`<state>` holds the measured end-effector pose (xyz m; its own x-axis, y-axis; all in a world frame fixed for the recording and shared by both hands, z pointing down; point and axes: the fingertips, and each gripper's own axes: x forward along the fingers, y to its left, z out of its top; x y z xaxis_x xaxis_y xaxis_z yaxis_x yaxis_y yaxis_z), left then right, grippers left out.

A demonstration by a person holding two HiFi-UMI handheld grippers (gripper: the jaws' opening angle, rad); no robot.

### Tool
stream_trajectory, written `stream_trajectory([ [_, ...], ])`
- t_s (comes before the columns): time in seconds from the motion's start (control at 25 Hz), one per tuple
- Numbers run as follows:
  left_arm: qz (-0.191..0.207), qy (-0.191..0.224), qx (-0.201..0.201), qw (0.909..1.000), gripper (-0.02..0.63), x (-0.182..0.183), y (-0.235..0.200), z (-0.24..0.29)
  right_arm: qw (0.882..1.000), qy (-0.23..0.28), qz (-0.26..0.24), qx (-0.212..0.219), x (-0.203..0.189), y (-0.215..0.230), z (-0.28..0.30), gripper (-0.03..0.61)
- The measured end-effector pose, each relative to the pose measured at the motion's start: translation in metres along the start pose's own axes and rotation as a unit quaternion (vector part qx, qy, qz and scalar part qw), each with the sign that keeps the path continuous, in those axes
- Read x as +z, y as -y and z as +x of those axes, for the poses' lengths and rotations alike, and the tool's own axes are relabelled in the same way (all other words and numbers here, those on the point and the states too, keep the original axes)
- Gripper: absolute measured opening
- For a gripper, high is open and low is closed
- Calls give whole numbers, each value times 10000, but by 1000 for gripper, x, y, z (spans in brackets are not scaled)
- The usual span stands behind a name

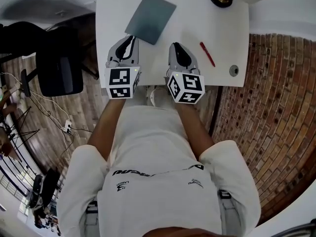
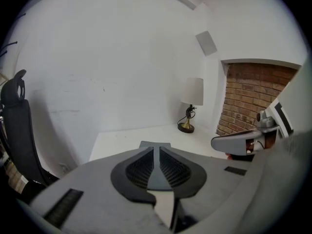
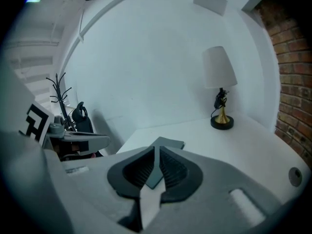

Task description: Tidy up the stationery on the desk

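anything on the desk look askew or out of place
The grey notebook lies skewed to the edges of the white desk, and a red pen lies loose on a slant to its right. Nothing looks spilled or broken.

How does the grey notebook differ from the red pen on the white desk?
The grey notebook is a wide flat rectangle; the red pen is a thin stick. The notebook lies ahead of the left claw, the pen to the right of the right claw. Both lie slanted on the desk, and neither is in a claw.
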<state>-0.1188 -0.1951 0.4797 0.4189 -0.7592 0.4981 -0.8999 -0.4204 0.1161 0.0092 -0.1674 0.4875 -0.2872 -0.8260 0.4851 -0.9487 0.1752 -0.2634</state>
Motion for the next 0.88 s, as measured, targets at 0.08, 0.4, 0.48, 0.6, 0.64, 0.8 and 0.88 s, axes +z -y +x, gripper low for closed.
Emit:
stream_trajectory([
  [0.08, -52, -88, -61, 9999, 48, -2, -5, 12, 10000, -70, 50, -29, -4, 2, 11, 35],
  [0.4, -33, -535, -228, 9983, 108, -19, -25, 60, 9990, -302, 281, -183, -22, 14, 49, 75],
  [0.48, -18, -627, -275, 9977, 114, -22, -30, 70, 9984, -359, 359, -248, -27, 17, 59, 81],
  [0.6, -26, -753, -344, 9966, 127, -26, -37, 86, 9972, -440, 506, -333, -32, 23, 73, 94],
  [0.64, -41, -780, -356, 9963, 129, -27, -39, 91, 9968, -465, 543, -365, -34, 25, 77, 95],
  [0.8, -40, -941, -438, 9946, 133, -35, -47, 111, 9940, -588, 795, -468, -44, 30, 94, 104],
  [0.88, -17, -1055, -505, 9931, 137, -42, -50, 122, 9925, -633, 901, -527, -48, 32, 104, 107],
])
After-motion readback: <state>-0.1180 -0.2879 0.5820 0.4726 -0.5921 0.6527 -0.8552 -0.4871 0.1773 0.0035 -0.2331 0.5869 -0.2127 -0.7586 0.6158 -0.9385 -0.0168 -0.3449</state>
